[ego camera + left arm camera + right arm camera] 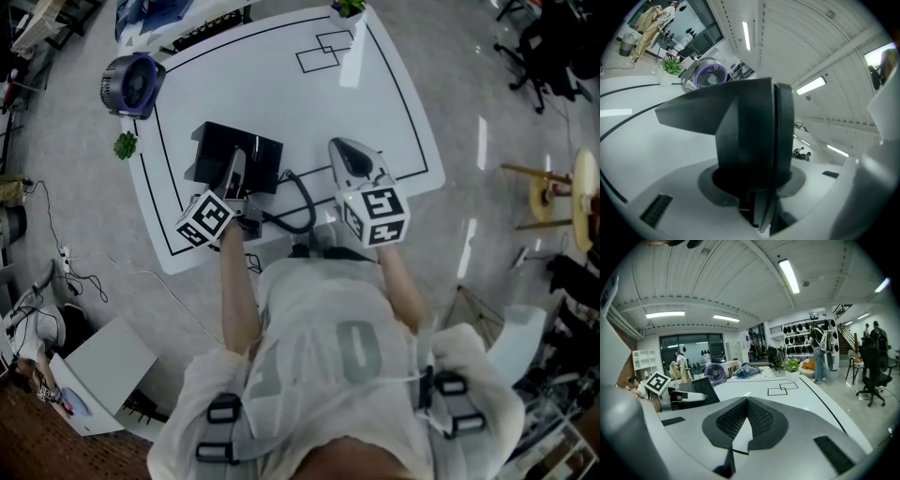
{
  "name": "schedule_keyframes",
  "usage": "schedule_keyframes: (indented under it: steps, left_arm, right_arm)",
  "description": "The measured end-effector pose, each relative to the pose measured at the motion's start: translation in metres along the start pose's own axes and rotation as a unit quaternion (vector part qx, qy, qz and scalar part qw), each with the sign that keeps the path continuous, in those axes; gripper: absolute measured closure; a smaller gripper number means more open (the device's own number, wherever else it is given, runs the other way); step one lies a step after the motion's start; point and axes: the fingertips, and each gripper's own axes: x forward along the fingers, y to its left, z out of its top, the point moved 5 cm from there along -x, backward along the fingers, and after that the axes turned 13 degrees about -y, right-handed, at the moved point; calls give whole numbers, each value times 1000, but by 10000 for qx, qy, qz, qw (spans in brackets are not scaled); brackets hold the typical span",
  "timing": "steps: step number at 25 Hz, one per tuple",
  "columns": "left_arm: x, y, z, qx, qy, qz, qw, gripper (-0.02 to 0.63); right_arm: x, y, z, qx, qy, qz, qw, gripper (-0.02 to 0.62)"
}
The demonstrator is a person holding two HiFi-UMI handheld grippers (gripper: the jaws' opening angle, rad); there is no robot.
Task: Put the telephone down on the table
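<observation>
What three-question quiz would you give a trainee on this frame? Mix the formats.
1. True or false: the right gripper holds the telephone.
2. What stands by the far-left corner of the table in the head view? A) fan B) kettle C) lamp
3. What colour are the lines marked on the table?
Key: 1 false: its jaws are shut on nothing, and the left gripper grips the telephone. 2 A. 3 black.

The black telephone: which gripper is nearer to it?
Left. The left gripper has the telephone clamped between its fingers. The right gripper is off to its right, apart from it, fingers closed on nothing.
</observation>
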Motion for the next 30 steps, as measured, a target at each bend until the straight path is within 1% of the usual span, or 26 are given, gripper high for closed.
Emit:
schedule_keyframes:
  steps: [7,13,19,30]
  left_arm:
    - [-1,6,-1,-239,-30,39,9997,448]
    - [-3,11,-2,-645,-134,83,9978,448]
    - [-4,15,-4,-838,-170,106,9963,448]
    - [-10,30,-10,-1604,-404,238,9859,448]
  right_arm:
    - [3,1,-4,-21,57,25,10000,589]
    - [3,3,-3,-48,98,54,9999,589]
    - [2,1,-6,-54,115,53,9999,589]
    - [0,2,-7,-77,142,16,9999,589]
